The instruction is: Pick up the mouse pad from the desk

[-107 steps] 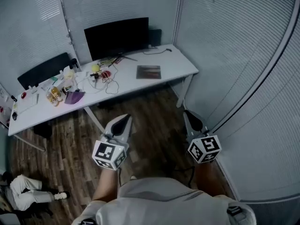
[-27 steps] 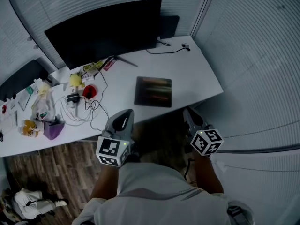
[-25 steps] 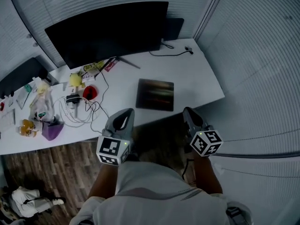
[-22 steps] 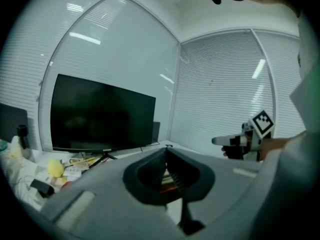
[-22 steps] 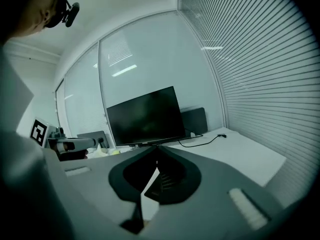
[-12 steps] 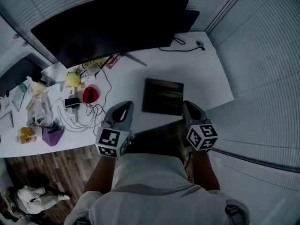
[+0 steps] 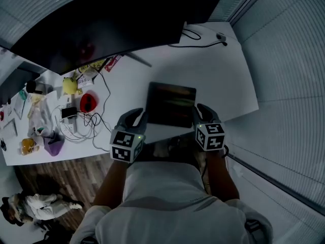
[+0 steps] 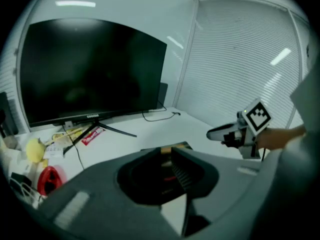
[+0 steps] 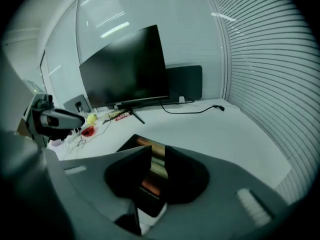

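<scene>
- Mouse pad [image 7: 171, 104]: dark, rectangular, lying flat on the white desk [image 7: 223, 80], centre of the head view, near the desk's front edge.
- Left gripper [image 7: 135, 117]: just beside the pad's lower-left corner. Jaws a narrow gap apart, nothing held.
- Right gripper [image 7: 202, 111]: at the pad's lower-right corner. Jaws slightly parted, gripping nothing; the pad shows through the gap.
- Monitor [image 7: 101, 24]: upper left, behind the pad.

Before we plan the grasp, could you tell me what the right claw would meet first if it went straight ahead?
Probably the mouse pad, which shows straight ahead through the right claw's open jaws.
</scene>
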{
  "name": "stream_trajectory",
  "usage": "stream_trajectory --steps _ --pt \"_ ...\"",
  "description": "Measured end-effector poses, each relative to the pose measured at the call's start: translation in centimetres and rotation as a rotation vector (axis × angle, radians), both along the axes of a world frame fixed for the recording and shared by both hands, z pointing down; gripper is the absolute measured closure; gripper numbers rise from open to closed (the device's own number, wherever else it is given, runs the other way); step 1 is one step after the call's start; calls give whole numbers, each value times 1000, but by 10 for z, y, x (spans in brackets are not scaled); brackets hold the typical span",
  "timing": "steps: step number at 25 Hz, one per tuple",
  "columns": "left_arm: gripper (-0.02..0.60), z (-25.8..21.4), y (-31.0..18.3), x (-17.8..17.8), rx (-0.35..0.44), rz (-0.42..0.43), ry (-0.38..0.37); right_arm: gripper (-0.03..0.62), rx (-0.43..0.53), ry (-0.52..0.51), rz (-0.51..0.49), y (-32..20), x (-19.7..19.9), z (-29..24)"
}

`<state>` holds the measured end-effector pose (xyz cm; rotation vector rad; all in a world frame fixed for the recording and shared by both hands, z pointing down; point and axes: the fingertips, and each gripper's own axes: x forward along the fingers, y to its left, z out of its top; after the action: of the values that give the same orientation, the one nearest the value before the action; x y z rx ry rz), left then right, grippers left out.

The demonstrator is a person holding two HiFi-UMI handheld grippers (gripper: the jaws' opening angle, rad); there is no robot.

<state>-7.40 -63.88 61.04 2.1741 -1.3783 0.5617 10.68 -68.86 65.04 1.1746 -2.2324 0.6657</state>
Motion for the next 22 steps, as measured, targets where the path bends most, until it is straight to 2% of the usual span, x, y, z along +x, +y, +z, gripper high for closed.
stream_trajectory --steps 2,5,10,14,19,22 --pt "499 24 -11 10 -51 14 -22 487 -32 65 -36 -7 4 22" --pt "435 69 -23 21 -138 35 -71 428 -109 104 -74 -8 3 57" --pt "380 135 -26 39 -290 109 -136 281 -240 163 -106 -3 3 111" --pt "323 169 -27 32 -365 95 -213 263 -302 173 -126 0 -3 130" --pt "291 184 -36 27 -361 44 -268 258 -300 197 -129 -4 -7 140" --pt "253 185 -34 20 -363 -14 -256 258 -292 225 -128 -2 -8 142"
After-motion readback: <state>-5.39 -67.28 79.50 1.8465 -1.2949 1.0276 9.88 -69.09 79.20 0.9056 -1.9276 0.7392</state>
